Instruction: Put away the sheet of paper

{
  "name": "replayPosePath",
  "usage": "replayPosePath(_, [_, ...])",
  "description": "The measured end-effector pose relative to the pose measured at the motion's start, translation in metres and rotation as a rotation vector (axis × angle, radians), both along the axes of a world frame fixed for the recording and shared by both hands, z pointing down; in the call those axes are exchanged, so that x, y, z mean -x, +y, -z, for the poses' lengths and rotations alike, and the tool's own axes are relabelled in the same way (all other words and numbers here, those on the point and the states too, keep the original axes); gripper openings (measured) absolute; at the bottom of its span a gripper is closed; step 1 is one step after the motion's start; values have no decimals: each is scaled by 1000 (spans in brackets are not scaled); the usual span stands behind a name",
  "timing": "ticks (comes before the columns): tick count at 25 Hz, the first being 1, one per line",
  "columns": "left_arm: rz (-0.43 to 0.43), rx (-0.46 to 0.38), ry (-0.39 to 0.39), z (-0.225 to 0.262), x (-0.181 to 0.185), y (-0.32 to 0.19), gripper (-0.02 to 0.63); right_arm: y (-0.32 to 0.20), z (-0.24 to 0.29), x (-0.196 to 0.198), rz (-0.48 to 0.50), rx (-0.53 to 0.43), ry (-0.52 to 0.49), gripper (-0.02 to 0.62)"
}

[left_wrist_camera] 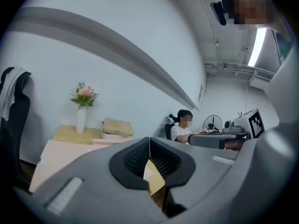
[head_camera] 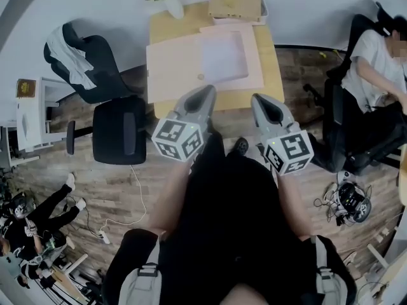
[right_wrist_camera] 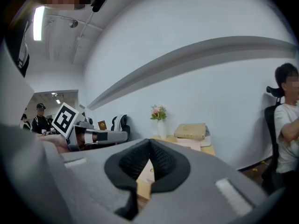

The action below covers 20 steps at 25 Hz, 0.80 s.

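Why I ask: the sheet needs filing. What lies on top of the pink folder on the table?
A pale sheet of paper lies flat on the pink folder, toward its right side. What is under the sheet or inside the folder is covered.

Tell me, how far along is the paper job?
Done: unclear. The sheet lies flat against the pink folder on the table; whether it is inside I cannot tell. In hand: nothing. The left gripper and right gripper are both shut and empty, at the table's near edge. Left: probably the putting away itself, if the sheet is loose.
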<state>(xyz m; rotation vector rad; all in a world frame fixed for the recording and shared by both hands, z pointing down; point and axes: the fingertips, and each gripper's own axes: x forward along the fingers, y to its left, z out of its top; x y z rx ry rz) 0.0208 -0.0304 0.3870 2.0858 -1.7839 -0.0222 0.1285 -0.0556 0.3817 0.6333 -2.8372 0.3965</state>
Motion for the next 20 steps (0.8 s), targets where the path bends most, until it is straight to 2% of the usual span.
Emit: replayPosePath(20, [-13, 8, -1, -2, -14, 9, 14, 16, -1, -6, 32, -50, 31, 2])
